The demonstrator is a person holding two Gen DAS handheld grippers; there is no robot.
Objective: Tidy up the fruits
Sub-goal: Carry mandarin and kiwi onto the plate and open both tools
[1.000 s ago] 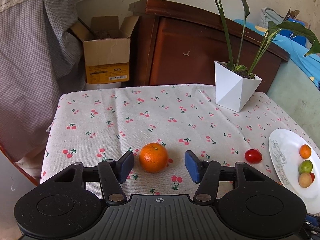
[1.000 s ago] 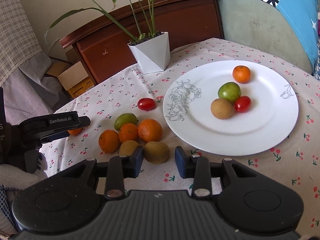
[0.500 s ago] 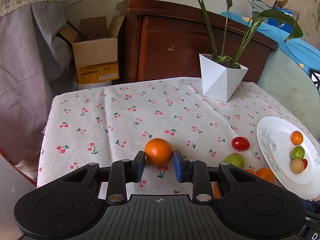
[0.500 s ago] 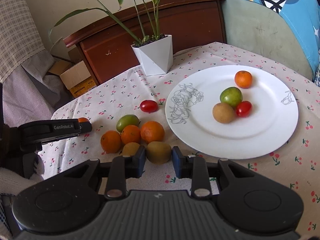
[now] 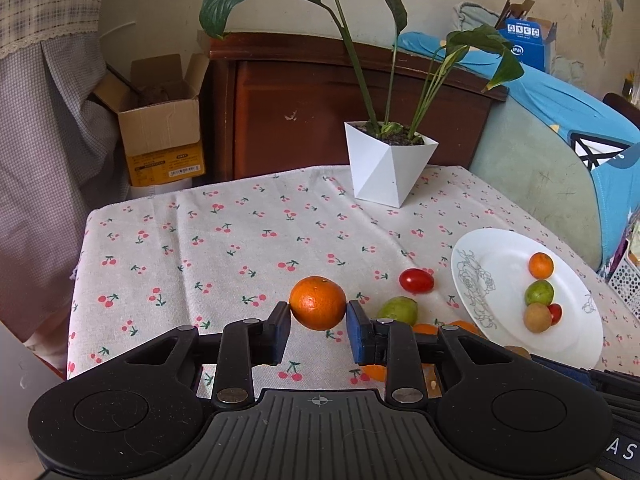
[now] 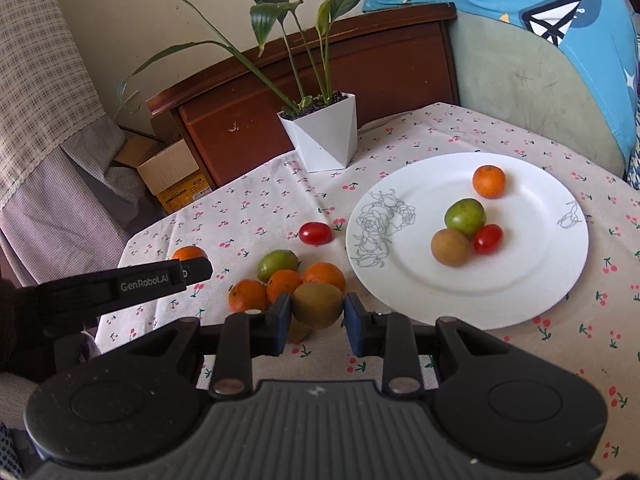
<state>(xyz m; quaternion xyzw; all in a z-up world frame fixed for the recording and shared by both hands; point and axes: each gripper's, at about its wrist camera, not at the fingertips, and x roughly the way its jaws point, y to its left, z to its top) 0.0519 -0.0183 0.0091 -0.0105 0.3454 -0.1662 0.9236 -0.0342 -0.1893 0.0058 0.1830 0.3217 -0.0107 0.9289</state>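
Observation:
My left gripper (image 5: 318,322) is shut on an orange (image 5: 318,303), held just above the cherry-print cloth. It shows at the left of the right wrist view, left gripper (image 6: 192,270). My right gripper (image 6: 316,318) is shut on a brown kiwi (image 6: 318,305), raised over a cluster of three oranges (image 6: 283,284) and a green fruit (image 6: 277,264). A cherry tomato (image 6: 315,233) lies beside them. The white plate (image 6: 520,292) to the right holds an orange (image 6: 489,181), a green fruit (image 6: 465,213), a tomato (image 6: 487,239) and a kiwi (image 6: 451,247).
A white angular plant pot (image 5: 388,172) stands at the far side of the table, its long leaves overhanging. Behind it are a wooden cabinet (image 5: 304,120) and a cardboard box (image 5: 160,132). A blue-covered chair (image 6: 540,60) borders the right side.
The left jaws closed on the orange and lifted it, swinging toward the plate. The right jaws closed on the kiwi and raised it off the cloth.

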